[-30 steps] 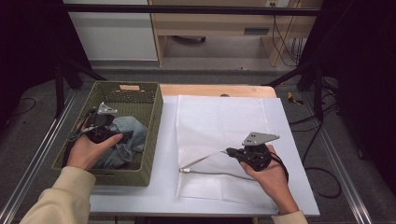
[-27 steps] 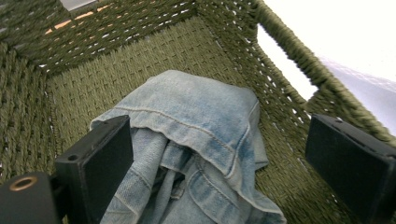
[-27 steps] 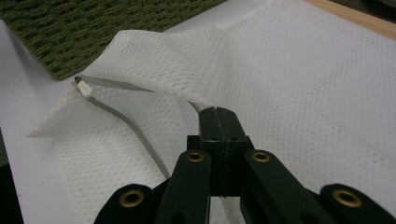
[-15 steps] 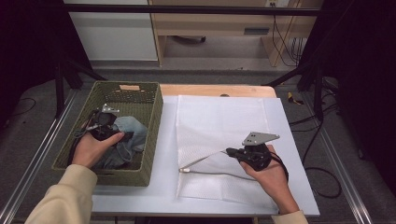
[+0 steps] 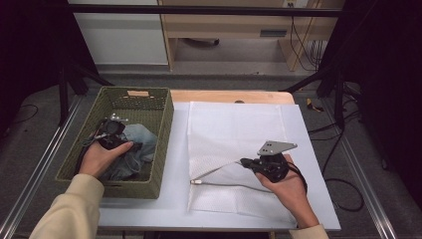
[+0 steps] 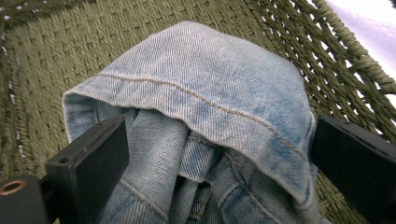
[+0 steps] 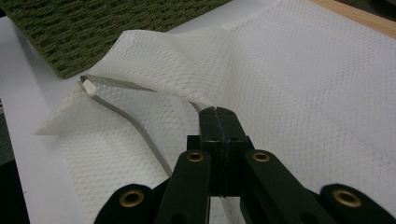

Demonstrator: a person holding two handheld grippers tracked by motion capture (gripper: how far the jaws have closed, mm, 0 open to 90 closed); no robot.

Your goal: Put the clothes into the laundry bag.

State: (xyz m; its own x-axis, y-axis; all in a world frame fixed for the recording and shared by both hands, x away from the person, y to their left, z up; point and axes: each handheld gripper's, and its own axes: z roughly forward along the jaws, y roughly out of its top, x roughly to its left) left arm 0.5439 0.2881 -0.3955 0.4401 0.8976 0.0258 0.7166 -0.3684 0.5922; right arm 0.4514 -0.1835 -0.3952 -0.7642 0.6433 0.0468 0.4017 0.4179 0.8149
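The left gripper (image 6: 219, 154) straddles soft, floppy jeans (image 6: 196, 116), jaws wide, unclamped; a bunched fold suits gripping. The right gripper (image 7: 217, 116) pinches the light mesh bag (image 7: 299, 84) at its zipper edge.

One green woven basket (image 5: 159, 124) stands on the worktop (image 5: 174, 199), one denim garment (image 5: 137, 147) inside it. Beside the basket lies one white mesh bag (image 5: 234, 134). Two grippers: left (image 5: 112, 132), right (image 5: 246, 163).
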